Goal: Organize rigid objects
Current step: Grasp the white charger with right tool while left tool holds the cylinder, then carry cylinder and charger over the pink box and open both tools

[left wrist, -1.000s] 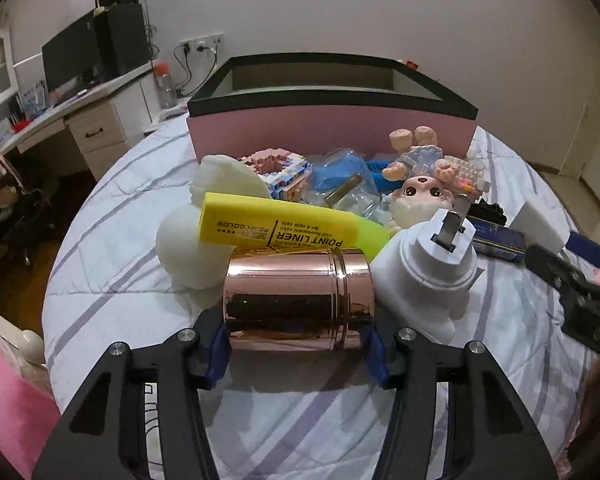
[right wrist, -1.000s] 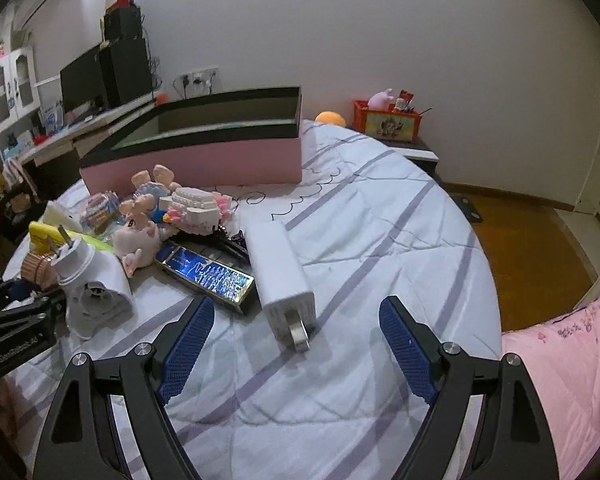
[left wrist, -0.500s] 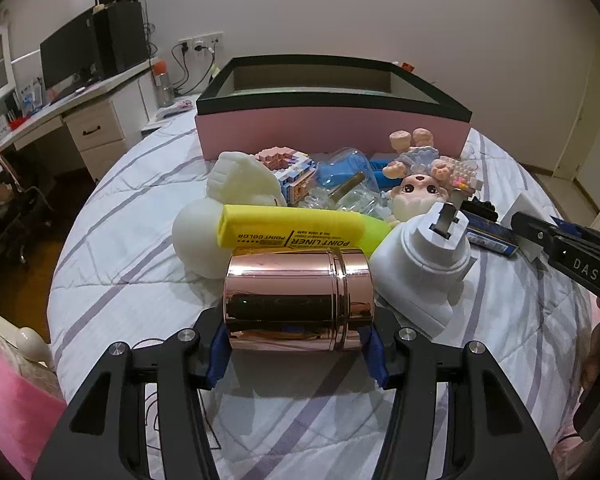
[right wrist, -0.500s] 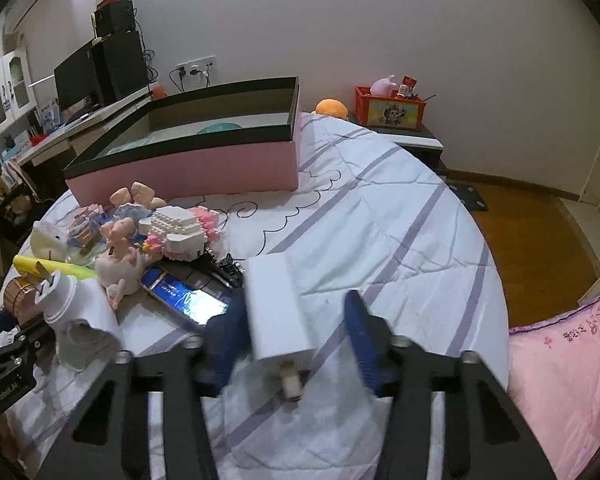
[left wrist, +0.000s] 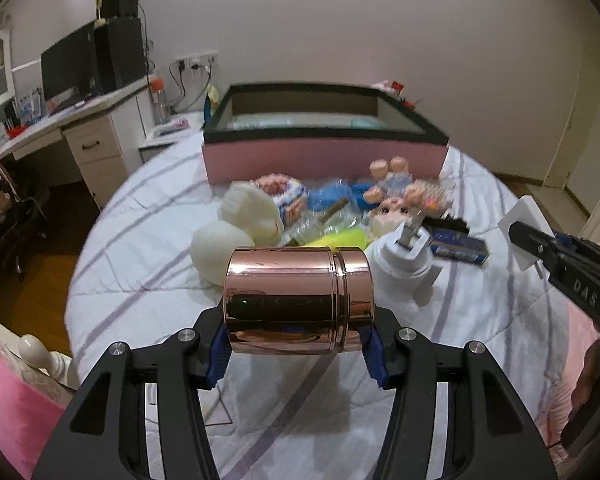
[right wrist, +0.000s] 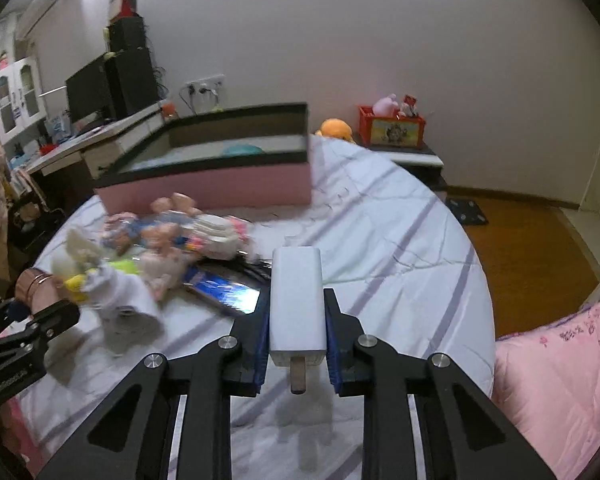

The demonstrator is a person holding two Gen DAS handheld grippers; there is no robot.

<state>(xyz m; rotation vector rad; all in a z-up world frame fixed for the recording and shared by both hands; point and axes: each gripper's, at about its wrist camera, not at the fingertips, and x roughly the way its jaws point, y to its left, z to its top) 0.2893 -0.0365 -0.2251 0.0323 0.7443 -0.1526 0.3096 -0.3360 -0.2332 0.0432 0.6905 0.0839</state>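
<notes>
Copper tin [left wrist: 298, 300] clamped crosswise in left hand-held gripper [left wrist: 298, 346], end to end for a firm hold, raised off the bed [left wrist: 140, 216]. White charger [right wrist: 297, 300] pinched lengthwise in right hand-held gripper [right wrist: 297, 340], jaws just closed on it. Both probably bound for the pink box [left wrist: 324, 152] behind the toy pile.

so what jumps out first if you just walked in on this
The shiny rose-gold canister, clamped sideways in the left gripper above the striped bed sheet. Next, the white charger block, prongs toward the camera, pinched in the right gripper, whose jaws have just been closing on it. Behind both lies a heap of toys before the pink box.
</notes>
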